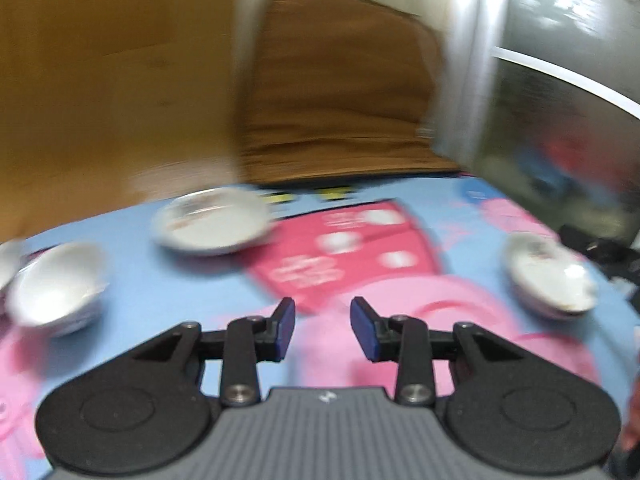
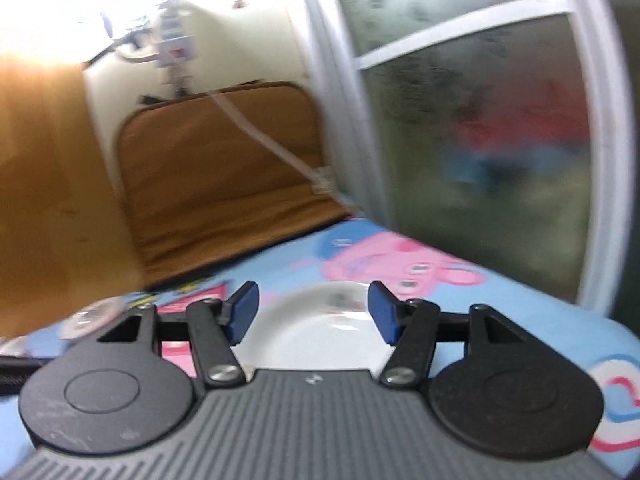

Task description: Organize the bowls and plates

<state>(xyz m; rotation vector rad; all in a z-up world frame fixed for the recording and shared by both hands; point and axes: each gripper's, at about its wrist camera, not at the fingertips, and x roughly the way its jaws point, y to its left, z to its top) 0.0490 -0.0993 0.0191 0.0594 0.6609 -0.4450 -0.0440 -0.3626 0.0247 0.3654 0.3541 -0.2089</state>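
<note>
Worktop, covered w/ light-blue cloth printed w/ pink cartoon pigs, is seen in both wrist views; heavy blur noted in left view. A brown padded chair cushion stands behind the far edge; a frosted glass door w/ white frame is at the right.

Crockery, large to small: a shallow white plate w/ faint printed motif lies towards the far side of the worktop. A second white dish, patterned near its rim, sits at the right edge, well apart from the first. A deeper white ceramic bowl rests at the left edge. In the right view a white plate lies directly below and between the fingers; likely the same right-hand dish, not confirmed.

Left gripper: fingers apart by a narrow gap, nothing between. Right gripper: fingers wide apart, no pad contact w/ plate seen.

Judgement: pieces not yet grouped; the step in hand appears to be a transit btwn placements. Next move calls for the left gripper to be widened and aligned to a rim before closing.
</note>
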